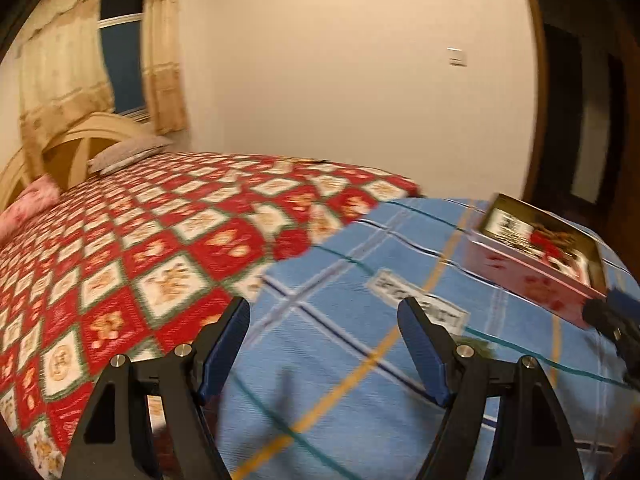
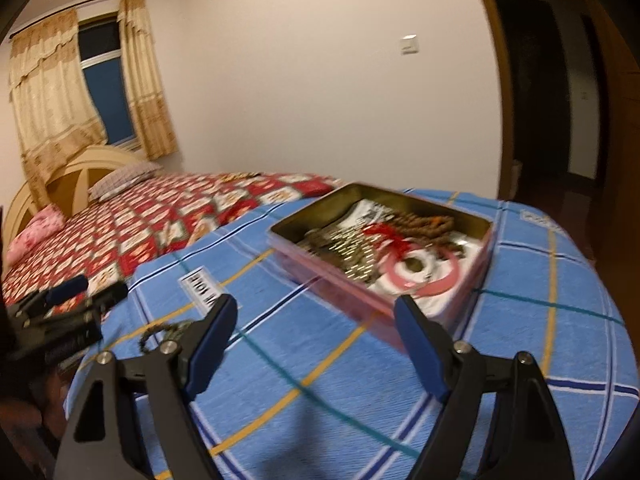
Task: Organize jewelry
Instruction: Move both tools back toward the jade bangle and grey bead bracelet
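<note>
A: L tongs (image 1: 322, 344)? 
B: Spread wide, nothing between the blue pads, held over the blue plaid cloth (image 1: 340, 360). Frame's blurry.

A: R tongs (image 2: 316, 344)? 
B: Same, gaping, nothing gripped, also above the cloth, w/ the tin just ahead of the right-hand finger.

A: Where's the jewelry? 
B: In the tin box (image 2: 472, 280), pink sides, gold inside, lid off. Sits on the cloth-covered surface. Inside: brown bead strand (image 2: 434, 222) toward the far side, a pale metal chain pile (image 2: 352, 256) near the middle, red tassel (image 2: 390, 240) on top, pink ring shape (image 2: 436, 280) on white lining toward the near end. Too smeared for more detail.

A: Anything outside the tin? 
B: Yes, dark beaded bracelet (image 2: 160, 332) lying on the cloth, just left of R tongs' left finger, partly hidden behind it.

A: Tin in L view? 
B: Yep, far right, R tongs' tip poking in beside its near corner.

A: Background? 
B: Bed w/ red checked quilt (image 1: 140, 248) next to the cloth, grey pillow (image 1: 128, 152), pink pillow (image 1: 28, 200), cream headboard (image 2: 80, 168), curtains (image 2: 52, 92) around a dark window, wall switch (image 2: 409, 45).
</note>
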Motion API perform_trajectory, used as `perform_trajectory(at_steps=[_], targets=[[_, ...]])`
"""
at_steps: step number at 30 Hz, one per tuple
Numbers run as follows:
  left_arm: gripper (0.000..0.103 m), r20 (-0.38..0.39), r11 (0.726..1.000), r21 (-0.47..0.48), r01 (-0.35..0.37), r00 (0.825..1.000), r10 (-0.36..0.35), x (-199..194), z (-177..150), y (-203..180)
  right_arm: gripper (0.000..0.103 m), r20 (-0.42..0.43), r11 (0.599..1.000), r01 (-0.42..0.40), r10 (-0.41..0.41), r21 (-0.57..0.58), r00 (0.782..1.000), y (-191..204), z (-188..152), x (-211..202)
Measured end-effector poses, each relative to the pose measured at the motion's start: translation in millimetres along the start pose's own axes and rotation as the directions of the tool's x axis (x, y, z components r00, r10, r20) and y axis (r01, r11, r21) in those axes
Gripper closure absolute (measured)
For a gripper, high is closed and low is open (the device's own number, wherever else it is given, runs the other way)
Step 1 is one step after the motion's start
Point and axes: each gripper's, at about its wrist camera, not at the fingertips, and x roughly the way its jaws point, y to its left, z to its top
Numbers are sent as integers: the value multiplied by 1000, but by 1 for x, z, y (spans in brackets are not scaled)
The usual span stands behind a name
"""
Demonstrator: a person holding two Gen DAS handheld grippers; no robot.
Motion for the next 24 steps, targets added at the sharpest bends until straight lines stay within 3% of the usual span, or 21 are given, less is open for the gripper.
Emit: perform_trajectory(at_steps=[5, 8, 12, 17, 20, 21, 22, 24], targets=[[27, -20, 999, -43, -23, 1000, 22, 4, -2, 14, 22, -123, 990, -140, 139, 0, 983, 23, -5, 22], [27, -31, 998, -54, -28, 999, 27, 6, -2, 17, 23, -167, 983, -178, 168, -43, 971, 40, -7, 31], [27, -37, 996, -82, -40, 999, 37, 6, -3, 22, 34, -201, 964, -240, 215, -113, 956, 65, -9, 35], [27, -41, 988, -145, -50, 998, 45, 6, -5, 35, 37, -257, 939, -280, 225, -202, 940, 97, -14, 55], [27, -44, 986, -157, -50, 998, 43, 7, -5, 37, 54, -317, 924, -300, 218, -238, 923, 110, -16, 70], [27, -45, 986, -157, -49, 998, 42, 7, -5, 37, 63, -333, 922, -301, 212, -245, 919, 113, -17, 74], [27, -45, 987, -155, -50, 998, 44, 7, -5, 37, 80, -350, 920, -305, 208, -248, 913, 114, -18, 77], [27, -49, 989, -142, -50, 998, 44, 8, -5, 35, 88, -353, 919, -317, 223, -236, 909, 112, -19, 75]])
